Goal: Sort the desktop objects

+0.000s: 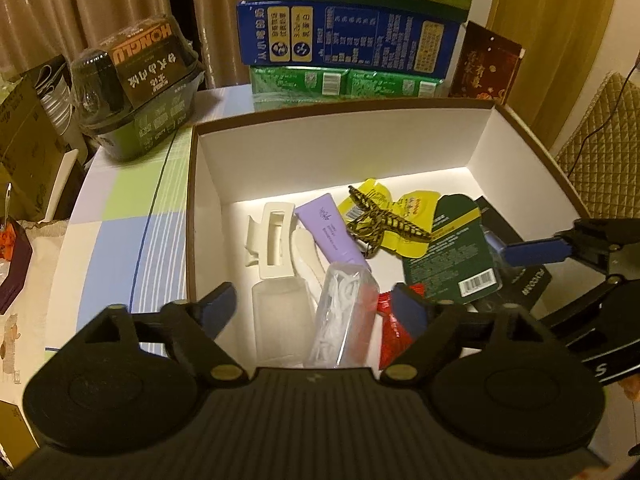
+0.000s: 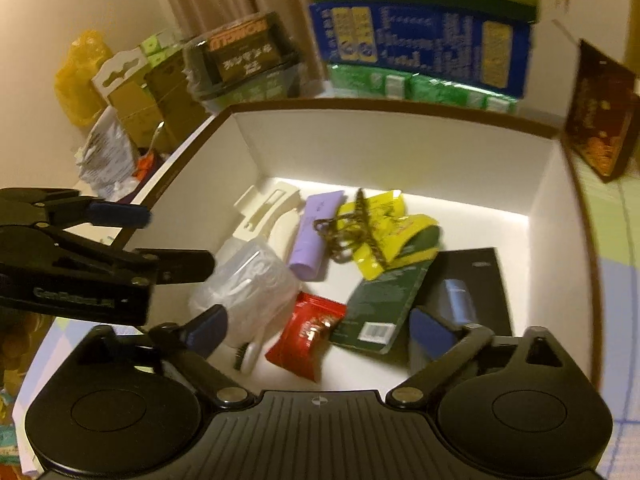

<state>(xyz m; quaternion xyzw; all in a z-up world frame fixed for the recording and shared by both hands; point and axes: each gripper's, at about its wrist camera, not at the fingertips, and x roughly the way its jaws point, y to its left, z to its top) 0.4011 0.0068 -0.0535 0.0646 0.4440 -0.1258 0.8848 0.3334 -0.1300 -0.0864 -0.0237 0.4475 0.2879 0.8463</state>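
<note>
Clearing out of the box (image 1: 472, 136): both sets of jaws gape empty, left gripper (image 1: 316, 308) over its near wall, right gripper (image 2: 320, 330) likewise. I'd lift both straight up so no finger snags the floss bag (image 1: 344, 312). All items sit inside: green card (image 1: 452, 256), purple tube (image 1: 328, 228), cream clip (image 1: 272, 236), red sachet (image 2: 308, 332). Only "HONGLU" is legible, on the tub (image 1: 140, 76) behind the box's left corner.

box (image 1: 400, 136) top open | far floor bare | clutter (image 1: 340, 248) near

Right tongs (image 2: 320, 330) gape empty over the white box (image 2: 400, 152) (small items inside).
</note>
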